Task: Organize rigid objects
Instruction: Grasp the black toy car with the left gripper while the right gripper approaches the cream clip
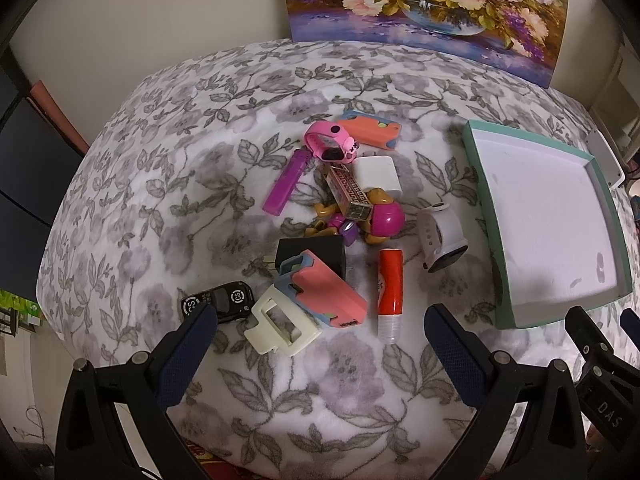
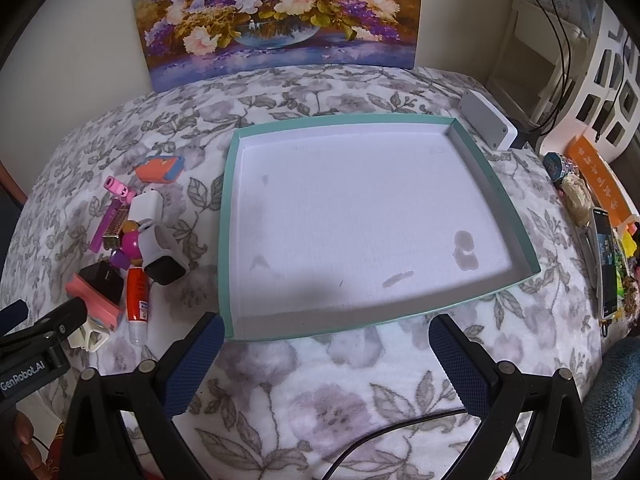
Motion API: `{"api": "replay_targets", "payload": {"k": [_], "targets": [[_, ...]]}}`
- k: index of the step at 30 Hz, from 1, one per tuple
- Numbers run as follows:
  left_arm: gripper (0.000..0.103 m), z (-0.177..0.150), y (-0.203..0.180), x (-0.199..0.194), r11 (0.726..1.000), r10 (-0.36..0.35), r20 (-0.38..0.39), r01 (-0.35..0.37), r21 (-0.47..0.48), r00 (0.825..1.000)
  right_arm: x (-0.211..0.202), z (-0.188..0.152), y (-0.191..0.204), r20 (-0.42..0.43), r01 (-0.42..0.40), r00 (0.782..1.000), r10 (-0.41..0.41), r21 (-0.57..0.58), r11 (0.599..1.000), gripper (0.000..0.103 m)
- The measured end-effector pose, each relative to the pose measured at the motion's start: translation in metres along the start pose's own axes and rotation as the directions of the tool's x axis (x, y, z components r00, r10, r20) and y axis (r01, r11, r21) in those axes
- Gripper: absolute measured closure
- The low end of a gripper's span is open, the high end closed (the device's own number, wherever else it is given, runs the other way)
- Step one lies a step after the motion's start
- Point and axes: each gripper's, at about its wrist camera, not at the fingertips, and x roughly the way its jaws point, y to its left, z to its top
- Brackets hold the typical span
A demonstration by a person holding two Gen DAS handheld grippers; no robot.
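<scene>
A heap of small rigid items lies on the floral blanket point(image 1: 200, 184): a cream hair clip point(image 1: 282, 328), a pink-and-blue case point(image 1: 326, 290), a black charger point(image 1: 312, 256), a red glue stick point(image 1: 390, 292), a white smartwatch point(image 1: 442, 240), a pink watch point(image 1: 330, 144) and a purple bar point(image 1: 286, 182). My left gripper point(image 1: 320, 344) is open and empty just in front of the hair clip. My right gripper point(image 2: 326, 360) is open and empty in front of the teal-rimmed white tray point(image 2: 228, 216), which holds nothing. The heap also shows in the right wrist view point(image 2: 136, 240).
A flower painting point(image 2: 276, 12) leans on the wall behind. A black key fob point(image 1: 218, 300) lies by my left finger. A white box point(image 2: 486, 124) sits beyond the tray. A phone point(image 2: 606, 260) and clutter lie at the right edge. A black cable point(image 2: 380, 436) runs under the right gripper.
</scene>
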Motion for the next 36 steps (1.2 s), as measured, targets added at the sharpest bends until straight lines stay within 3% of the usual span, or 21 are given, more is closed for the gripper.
{"api": "replay_targets", "payload": {"k": [4,8,12,20,29,32,36], "targets": [[0.0,0.002,0.015,-0.002,0.998,-0.022,0.008,0.022,-0.055,1.0,-0.004,0.001,0.002,0.011,-0.018,1.0,0.019,-0.005,1.0,0.0],[0.0,0.003,0.043,0.005,0.991,0.042,0.0,-0.041,-0.125,0.999,-0.015,0.006,0.01,0.057,-0.078,0.995,0.079,-0.018,0.997,0.0],[0.0,-0.001,0.076,0.025,0.973,0.039,-0.06,-0.051,-0.223,0.997,-0.017,0.014,0.034,0.058,-0.158,0.985,0.16,-0.046,0.986,0.0],[0.0,-0.009,0.112,0.06,0.94,-0.023,-0.142,-0.027,-0.341,0.99,0.01,0.013,0.091,-0.071,-0.221,0.974,0.214,-0.125,0.967,0.0],[0.0,-0.011,0.123,0.087,0.921,-0.045,-0.182,-0.03,-0.39,0.982,0.034,0.001,0.12,-0.156,-0.241,0.963,0.218,-0.146,0.959,0.0],[0.002,-0.01,0.127,0.093,0.916,-0.045,-0.183,-0.032,-0.399,0.982,0.036,0.0,0.128,-0.165,-0.237,0.964,0.21,-0.16,0.958,0.0],[0.012,-0.008,0.126,0.102,0.923,-0.059,-0.19,-0.019,-0.384,0.98,0.04,-0.003,0.137,-0.179,-0.235,0.963,0.204,-0.175,0.956,0.0]]}}
